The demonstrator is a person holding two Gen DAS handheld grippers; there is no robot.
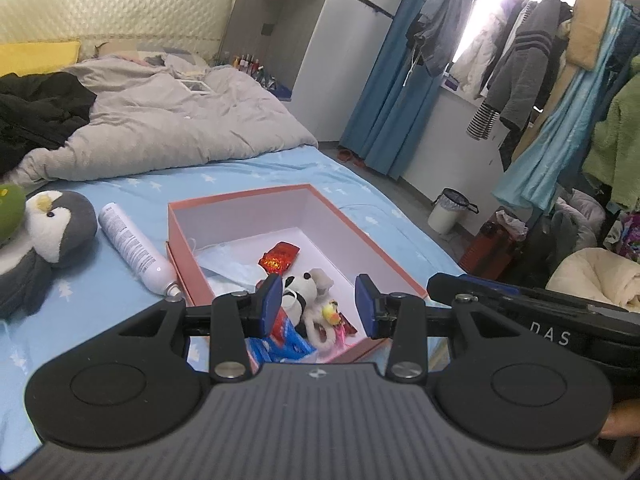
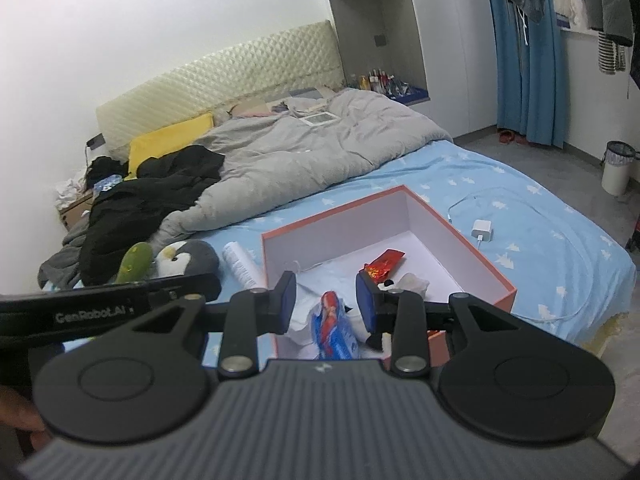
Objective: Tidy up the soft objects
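Observation:
An open orange box (image 1: 344, 216) (image 2: 472, 248) with a white inside sits on the blue bed sheet. In it lie a small panda plush (image 1: 304, 300), a red foil packet (image 1: 280, 256) (image 2: 386, 262), a blue and red snack bag (image 2: 332, 328) (image 1: 286, 338) and a light blue cloth (image 1: 228, 270). A grey penguin plush (image 1: 52, 232) (image 2: 188, 260) lies left of the box, beside a green plush (image 2: 134, 262). My left gripper (image 1: 318, 304) is open and empty over the box's near end. My right gripper (image 2: 326, 304) is open and empty over the same end.
A white spray can (image 1: 132, 248) lies between the penguin and the box. A grey duvet (image 1: 168, 120) and black clothes (image 2: 152, 196) cover the bed's far half. A white charger with cable (image 2: 482, 234) lies right of the box. A white bin (image 2: 618, 172) stands on the floor.

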